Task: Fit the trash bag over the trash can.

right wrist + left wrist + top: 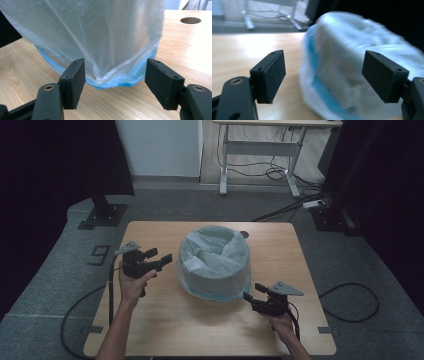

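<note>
A round bin covered with a translucent white and blue plastic bag (215, 262) stands in the middle of the wooden table (165, 325). My left gripper (161, 256) is held just left of the bag's upper side, jaws open. In the left gripper view its pads (272, 75) stand wide apart with the blurred bag (352, 50) beyond them and nothing between. My right gripper (253, 291) sits low at the bin's front right, also open. In the right gripper view the bag's blue bottom edge (110, 83) lies just past the gap of the right gripper (115, 85), untouched by the pads.
A round cable hole (244, 234) is in the table behind the bin. Each gripper trails a cable off the table's sides. On the floor beyond stand a white desk frame (260, 150), loose cables and black stand bases (102, 215).
</note>
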`<state>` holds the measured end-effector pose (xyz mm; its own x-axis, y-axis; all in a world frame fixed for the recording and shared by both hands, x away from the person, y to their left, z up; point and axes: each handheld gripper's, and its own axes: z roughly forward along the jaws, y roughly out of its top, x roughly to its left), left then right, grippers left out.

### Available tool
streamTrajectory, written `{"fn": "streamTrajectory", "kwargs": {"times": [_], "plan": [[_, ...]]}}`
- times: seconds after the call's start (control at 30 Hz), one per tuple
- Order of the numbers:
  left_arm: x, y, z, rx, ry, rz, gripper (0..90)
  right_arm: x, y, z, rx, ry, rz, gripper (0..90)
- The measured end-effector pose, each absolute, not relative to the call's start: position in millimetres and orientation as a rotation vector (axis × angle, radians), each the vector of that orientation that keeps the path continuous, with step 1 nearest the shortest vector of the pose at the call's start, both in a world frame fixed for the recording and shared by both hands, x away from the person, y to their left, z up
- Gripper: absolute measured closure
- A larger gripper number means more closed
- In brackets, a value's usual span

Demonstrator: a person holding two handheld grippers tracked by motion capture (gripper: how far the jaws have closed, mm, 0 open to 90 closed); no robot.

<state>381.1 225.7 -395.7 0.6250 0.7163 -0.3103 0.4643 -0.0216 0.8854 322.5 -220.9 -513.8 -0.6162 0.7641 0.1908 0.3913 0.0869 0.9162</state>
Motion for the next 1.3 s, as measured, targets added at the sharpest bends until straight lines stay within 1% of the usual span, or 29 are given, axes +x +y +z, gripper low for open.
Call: {"fn": "streamTrajectory", "kwargs": {"times": [0.17,0.33,0.43,0.57,1.0,1.07,1.3], "plan": [[385,203,-367,1.738,0.891,0.233,16.0,316,-240,-515,1.192,1.998,1.543,31.5],[398,179,-352,1.772,0.856,0.185,16.5,311,-255,-515,1.230,1.968,1.539,31.3],[410,164,-350,1.792,0.839,0.120,17.3,310,-260,-516,1.257,1.956,1.546,31.4],[426,144,-346,1.844,0.830,0.096,17.3,311,-263,-518,1.276,1.949,1.538,31.4],[443,105,-334,1.938,0.773,0.099,20.3,311,-263,-519,1.291,1.941,1.541,31.6],[447,100,-333,1.961,0.757,0.091,23.3,312,-263,-519,1.296,1.938,1.544,31.7],[466,74,-333,2.037,0.764,0.080,24.0,312,-267,-517,1.306,1.918,1.551,31.8]]}}
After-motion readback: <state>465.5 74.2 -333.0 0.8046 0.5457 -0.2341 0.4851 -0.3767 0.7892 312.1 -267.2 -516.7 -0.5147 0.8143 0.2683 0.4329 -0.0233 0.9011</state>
